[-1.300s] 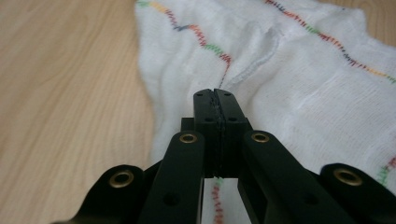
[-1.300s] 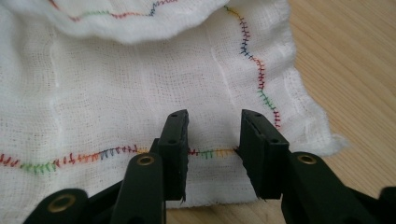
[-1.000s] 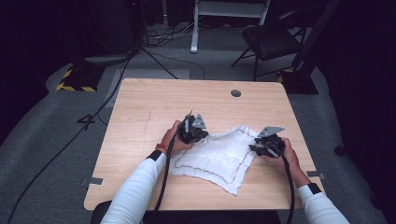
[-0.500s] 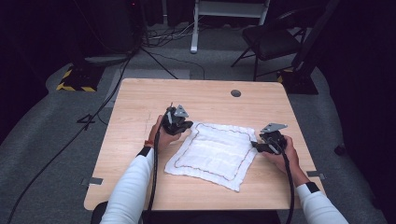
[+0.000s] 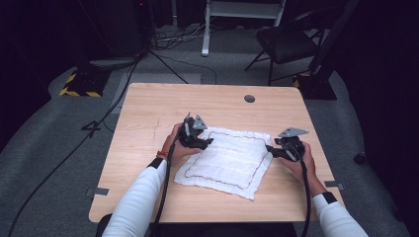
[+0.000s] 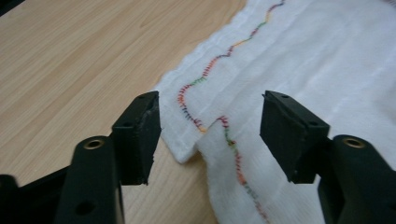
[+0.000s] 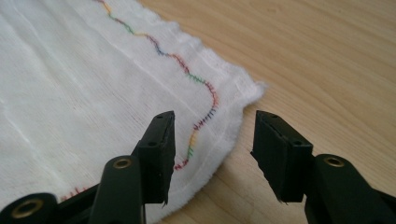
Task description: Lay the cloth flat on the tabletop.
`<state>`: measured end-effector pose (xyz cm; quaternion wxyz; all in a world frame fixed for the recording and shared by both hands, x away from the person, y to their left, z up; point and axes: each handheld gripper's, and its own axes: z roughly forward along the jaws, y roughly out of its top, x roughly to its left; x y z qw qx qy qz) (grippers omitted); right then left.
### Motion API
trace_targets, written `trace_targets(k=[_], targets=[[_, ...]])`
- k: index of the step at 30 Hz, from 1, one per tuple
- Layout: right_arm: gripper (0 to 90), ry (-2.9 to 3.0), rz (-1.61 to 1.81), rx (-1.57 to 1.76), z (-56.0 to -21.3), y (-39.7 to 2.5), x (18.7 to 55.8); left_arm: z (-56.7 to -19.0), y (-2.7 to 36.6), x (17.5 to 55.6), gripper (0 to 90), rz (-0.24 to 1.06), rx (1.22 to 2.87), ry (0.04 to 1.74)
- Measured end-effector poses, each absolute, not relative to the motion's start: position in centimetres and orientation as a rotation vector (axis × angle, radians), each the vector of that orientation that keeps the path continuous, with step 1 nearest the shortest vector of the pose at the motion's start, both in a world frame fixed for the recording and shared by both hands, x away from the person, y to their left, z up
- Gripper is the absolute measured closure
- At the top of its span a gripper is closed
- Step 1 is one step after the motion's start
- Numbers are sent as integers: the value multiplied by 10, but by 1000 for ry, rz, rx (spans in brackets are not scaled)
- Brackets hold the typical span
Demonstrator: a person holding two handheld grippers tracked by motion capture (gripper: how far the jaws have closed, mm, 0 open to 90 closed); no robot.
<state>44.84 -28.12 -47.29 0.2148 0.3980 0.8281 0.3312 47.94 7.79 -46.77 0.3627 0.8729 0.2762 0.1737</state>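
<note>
A white cloth with a wavy multicolour stitched border lies spread flat on the wooden table. In the high view my left gripper sits at the cloth's far left corner and my right gripper at its right corner. The left gripper is open, and beneath its jaws the cloth has its corner slightly folded over. Open too is the right gripper, its jaws straddling the edge of the cloth just short of the corner. Neither holds anything.
A round cable hole sits near the table's far edge. Bare wood surrounds the cloth on all sides. Beyond the table stand a dark chair, a white stand, floor cables and a yellow-black striped base.
The cloth was bunched a second ago and now lies flat. My left gripper swung out to the left, then came back to the cloth's corner. The right gripper barely moved.
</note>
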Motion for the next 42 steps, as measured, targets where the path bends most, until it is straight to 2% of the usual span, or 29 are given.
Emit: trace_targets(k=[2,8,14,17,26,30,32,34,37,42], targets=[[536,2291,928,1110,-471,-277,450,-474,75,489,477,400,2244,741],[600,2289,825,1109,-483,-270,465,-489,73,508,564,431,2300,810],[628,2267,793,1138,-489,-267,486,-493,79,517,567,420,2286,847],[628,2263,807,1164,-489,-265,493,-491,79,519,570,478,2315,845],[551,2211,741,1196,-489,-241,535,-491,97,529,580,526,2302,909],[543,2222,716,1117,-489,-230,537,-491,106,531,579,530,2296,931],[506,2245,739,1115,-487,-225,533,-490,113,533,579,545,2309,954],[491,2260,756,1130,-485,-226,530,-489,117,532,569,552,2305,982],[491,2256,835,1097,-478,-234,517,-488,124,527,475,540,2275,991],[483,2289,966,1053,-469,-249,488,-475,131,510,403,481,2214,937]])
